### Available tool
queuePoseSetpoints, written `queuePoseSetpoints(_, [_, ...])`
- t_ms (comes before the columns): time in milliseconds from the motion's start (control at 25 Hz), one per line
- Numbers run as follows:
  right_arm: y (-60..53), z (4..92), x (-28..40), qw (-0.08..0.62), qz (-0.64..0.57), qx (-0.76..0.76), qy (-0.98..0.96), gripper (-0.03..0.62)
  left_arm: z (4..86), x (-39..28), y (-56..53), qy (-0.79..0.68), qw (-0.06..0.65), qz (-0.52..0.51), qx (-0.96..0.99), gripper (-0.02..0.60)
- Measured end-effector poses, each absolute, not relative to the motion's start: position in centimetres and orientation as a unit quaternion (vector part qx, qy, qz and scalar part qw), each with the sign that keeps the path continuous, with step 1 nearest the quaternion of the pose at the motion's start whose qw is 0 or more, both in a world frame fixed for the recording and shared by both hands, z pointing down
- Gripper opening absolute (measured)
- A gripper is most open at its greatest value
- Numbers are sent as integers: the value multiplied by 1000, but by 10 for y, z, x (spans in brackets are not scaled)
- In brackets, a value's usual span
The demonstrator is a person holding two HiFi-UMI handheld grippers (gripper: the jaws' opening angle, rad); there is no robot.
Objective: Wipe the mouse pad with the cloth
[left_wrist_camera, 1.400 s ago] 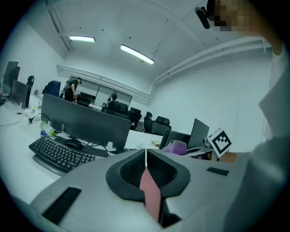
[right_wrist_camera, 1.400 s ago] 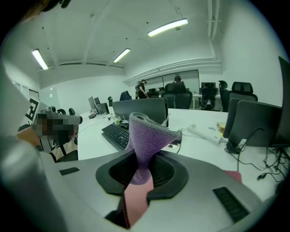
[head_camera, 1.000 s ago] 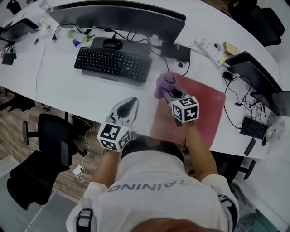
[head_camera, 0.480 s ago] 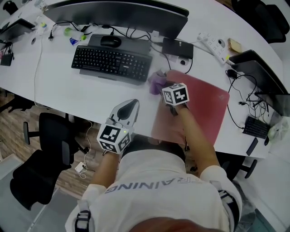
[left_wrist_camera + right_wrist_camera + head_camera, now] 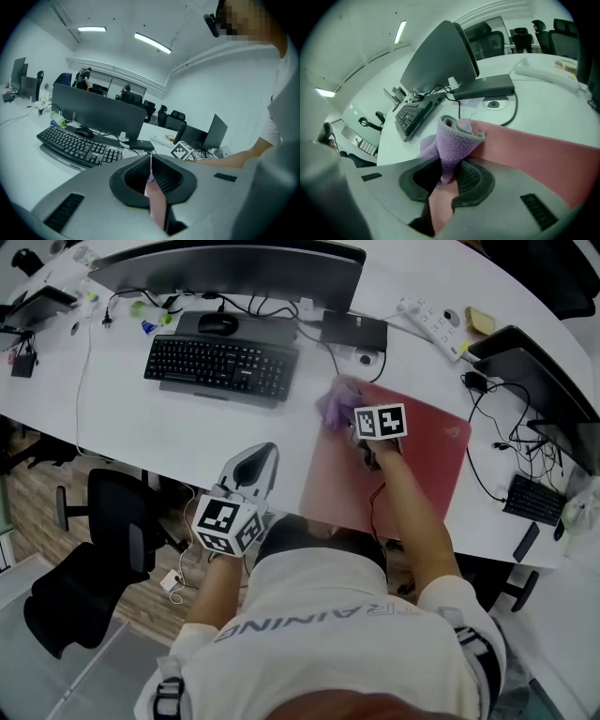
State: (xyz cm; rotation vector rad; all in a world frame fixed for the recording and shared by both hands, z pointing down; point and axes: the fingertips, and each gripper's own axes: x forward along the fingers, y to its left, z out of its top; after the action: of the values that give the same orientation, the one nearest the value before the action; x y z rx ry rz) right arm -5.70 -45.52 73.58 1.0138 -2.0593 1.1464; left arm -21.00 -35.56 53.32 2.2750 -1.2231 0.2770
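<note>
While the purple terry cloth lies bunched on the far left corner of the red rectangular mouse pad, part of it spills over the pad's left edge onto the white counter. In the right gripper view the cloth rises as a rolled fold above the pad, and its lower end is pinched between the jaws of the right gripper, which are clenched on it. From the head view the right gripper reaches over the pad towards that corner, the person's forearm stretched across the pad behind it.

The pad lies close to the counter's front edge, right of the middle. The left gripper hangs at the front edge, left of the pad and apart from it. In its own view the left gripper has its jaws pressed together with nothing between them.

Behind it a black keyboard lies parallel to the far edge, with a black mouse just beyond it and a dark monitor at the far edge. A white power strip lies towards the far right corner. A black office chair stands on the floor off the front left.
</note>
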Motion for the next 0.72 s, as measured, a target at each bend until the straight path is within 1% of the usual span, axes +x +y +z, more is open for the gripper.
queuePoseSetpoints(280, [-433, 737, 8, 260, 453, 395, -756, 89, 524, -159, -335, -454, 261, 107, 845, 38])
queuePoseSetpoints(720, [-390, 735, 130, 252, 456, 434, -735, 89, 509, -75, -308, -436, 249, 105, 859, 38])
